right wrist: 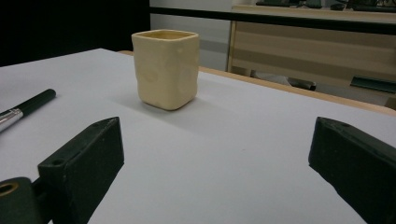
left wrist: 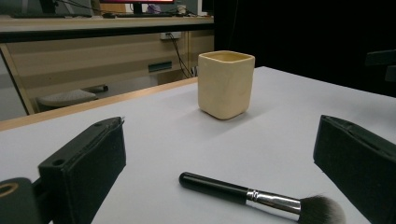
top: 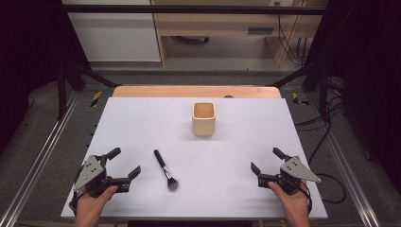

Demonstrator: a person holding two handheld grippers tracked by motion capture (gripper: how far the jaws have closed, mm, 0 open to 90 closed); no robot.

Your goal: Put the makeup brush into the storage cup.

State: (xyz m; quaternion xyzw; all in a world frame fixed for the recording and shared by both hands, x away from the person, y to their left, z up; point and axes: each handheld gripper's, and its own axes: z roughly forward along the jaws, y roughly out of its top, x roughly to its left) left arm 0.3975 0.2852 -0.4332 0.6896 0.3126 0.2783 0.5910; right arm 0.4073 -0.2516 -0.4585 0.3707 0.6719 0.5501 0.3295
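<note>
While both claws rest low at the near edge of the white surface (top: 142, 118), nothing is held: the left claw (top: 124, 166) stands spread wide with empty air between its jaws, and the right claw (top: 265, 161) is just as wide and just as empty. The makeup brush (top: 165, 169) lies flat just beside the left claw, its black handle pointing away toward the far side and its bristles nearest the person, well apart from the cream square cup (top: 204, 118) that stands upright farther back near the middle. Judging from this layout, the likely work is lifting the brush into the cup. The handle is thin, round and lies flat, so jaws closing off-centre could roll it aside or pinch the soft bristles; a tilted carry could also knock the light cup over at its rim.
</note>
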